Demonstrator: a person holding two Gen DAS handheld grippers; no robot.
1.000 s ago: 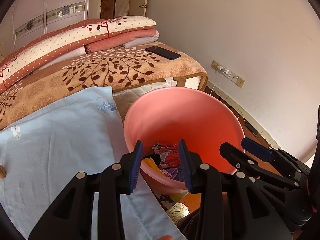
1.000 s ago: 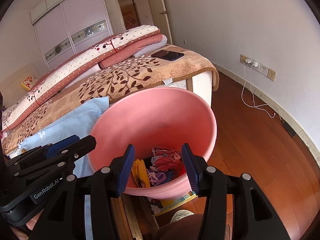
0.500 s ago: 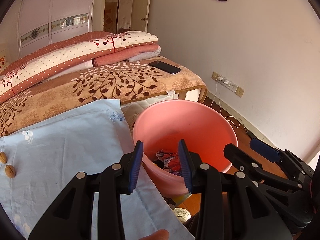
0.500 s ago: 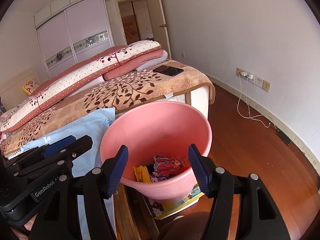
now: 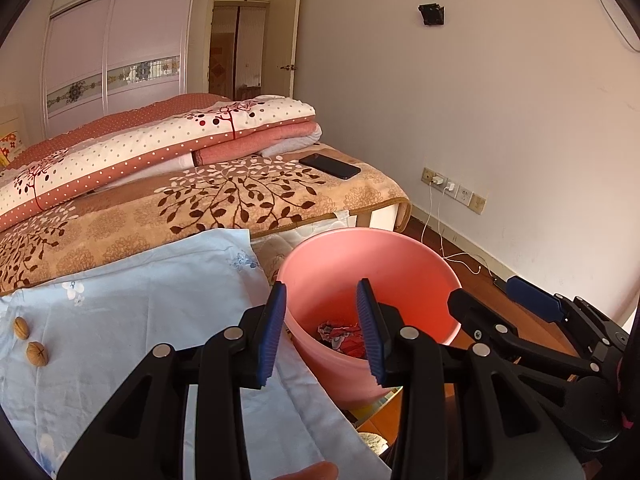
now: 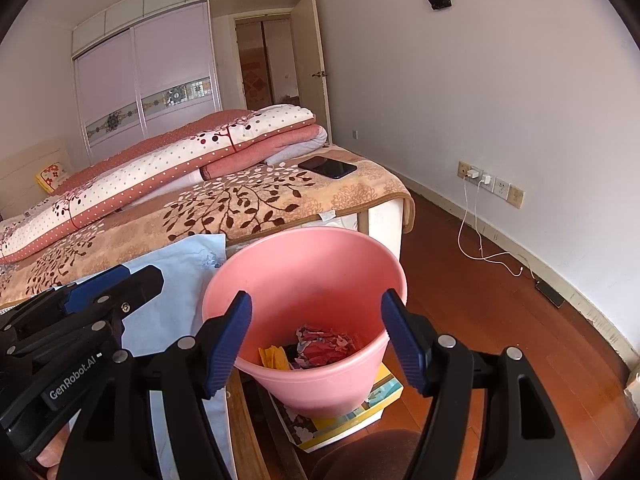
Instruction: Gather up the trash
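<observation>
Both grippers hang over the near edge of the bed, neither carrying anything. Left gripper [image 5: 322, 330]: fingers apart with a moderate gap, nothing between them. Right gripper [image 6: 316, 338]: fingers spread wide, also bare. Pink bin [image 6: 304, 276] stands on the floor just right of the bed, resting on a flat box [image 6: 360, 412]; crumpled wrappers [image 6: 324, 346] and a yellow scrap [image 6: 274, 356] lie at its bottom. Trash not yet collected, by my reading: two walnuts [image 5: 30, 340] at the far left of the blue sheet [image 5: 140, 300], well apart from the bin and from both grippers. Whether they count as trash is a judgement from the task line only. Risks from here. The walnuts are round and hard; a pinch off centre would likely squirt one out sideways and send it rolling across the sheet or off the bed. The sheet is loose cloth, so fingers coming down too low may catch fabric with the nut and drag the sheet, shifting the second walnut. The carry to the bin crosses most of the sheet; a weak hold could drop the nut short. The bin sits on the box rather than flat on the floor, and a knock on its rim from either gripper could tip it and spill what is in it. Phone [image 5: 330, 165] on the far blanket [image 5: 240, 200] is out of the working path.
</observation>
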